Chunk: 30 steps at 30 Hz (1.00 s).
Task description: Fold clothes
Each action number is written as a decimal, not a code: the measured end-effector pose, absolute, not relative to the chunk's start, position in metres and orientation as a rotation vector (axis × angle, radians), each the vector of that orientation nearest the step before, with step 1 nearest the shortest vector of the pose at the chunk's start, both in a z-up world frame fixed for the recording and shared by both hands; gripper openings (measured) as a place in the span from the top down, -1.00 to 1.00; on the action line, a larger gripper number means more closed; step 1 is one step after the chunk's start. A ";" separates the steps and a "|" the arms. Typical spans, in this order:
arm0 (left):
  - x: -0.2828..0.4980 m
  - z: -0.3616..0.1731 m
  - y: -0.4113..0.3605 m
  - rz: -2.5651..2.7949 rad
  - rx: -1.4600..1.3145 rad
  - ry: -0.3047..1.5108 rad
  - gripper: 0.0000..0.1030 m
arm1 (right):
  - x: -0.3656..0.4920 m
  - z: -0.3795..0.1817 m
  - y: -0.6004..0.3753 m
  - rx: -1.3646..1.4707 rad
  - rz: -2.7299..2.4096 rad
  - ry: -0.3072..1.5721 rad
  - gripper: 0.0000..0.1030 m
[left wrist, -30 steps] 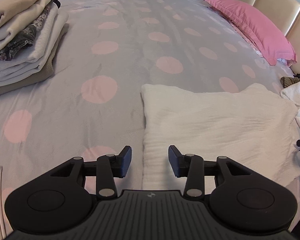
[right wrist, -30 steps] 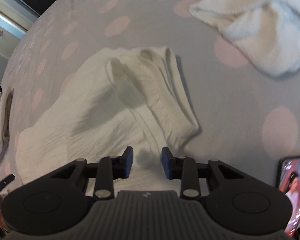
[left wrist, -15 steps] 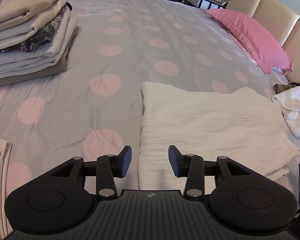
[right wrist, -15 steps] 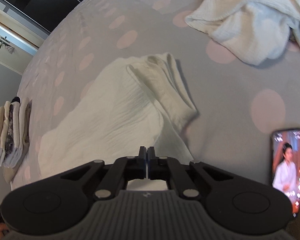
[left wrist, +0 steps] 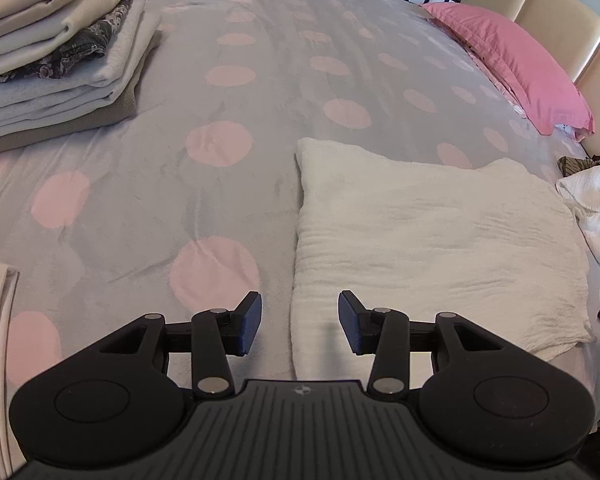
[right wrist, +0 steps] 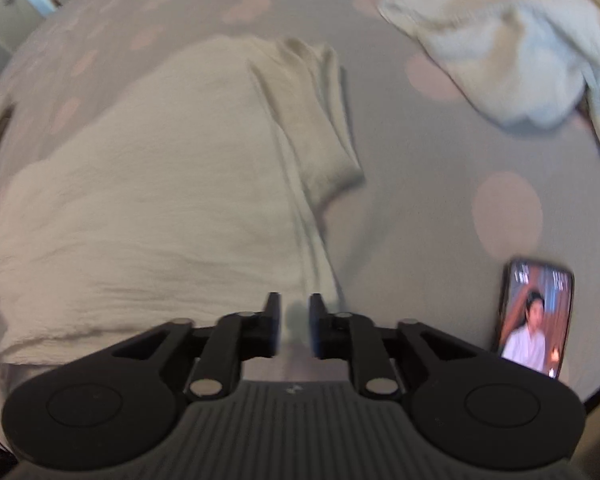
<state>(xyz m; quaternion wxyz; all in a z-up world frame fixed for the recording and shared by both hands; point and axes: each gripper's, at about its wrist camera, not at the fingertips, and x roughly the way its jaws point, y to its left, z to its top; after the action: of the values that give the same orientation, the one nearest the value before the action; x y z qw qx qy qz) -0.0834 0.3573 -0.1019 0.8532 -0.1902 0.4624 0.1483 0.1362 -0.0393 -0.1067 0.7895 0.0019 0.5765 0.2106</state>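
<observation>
A bed [left wrist: 260,92] covered in a grey sheet with pink dots is seen. A white garment [left wrist: 432,240] is laid flat on it, partly folded, with 1 sleeve [right wrist: 320,120] turned back. The left gripper [left wrist: 299,322] is held half open over the garment's near-left edge, nothing gripped. The right gripper [right wrist: 294,326] is seen with jaws opening, nothing between them. A stack of folded clothes [left wrist: 52,52] is placed far left of the garment, a crumpled white cloth [right wrist: 508,40] and a phone [right wrist: 534,316] to its right.

No text can be read. The phone [right wrist: 536,316] lying on the bed [right wrist: 420,184] shows small white characters on its screen, too blurred to make out.
</observation>
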 end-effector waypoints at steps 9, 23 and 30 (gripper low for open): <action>-0.066 -0.119 0.365 0.315 -0.445 0.999 0.21 | 0.208 -0.100 -0.015 0.044 0.524 1.173 0.13; -0.044 -0.136 0.373 0.313 -0.485 1.017 0.19 | 0.251 -0.141 0.011 0.158 0.595 1.274 0.75; -0.049 -0.132 0.372 0.313 -0.481 1.004 0.19 | 0.240 -0.092 0.023 0.144 0.610 1.131 0.82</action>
<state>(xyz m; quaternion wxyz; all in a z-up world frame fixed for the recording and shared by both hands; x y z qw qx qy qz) -0.0491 0.3722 -0.1324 0.8375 -0.2273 0.4743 0.1481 0.2402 0.0227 -0.0917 0.7981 0.0673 0.5270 0.2842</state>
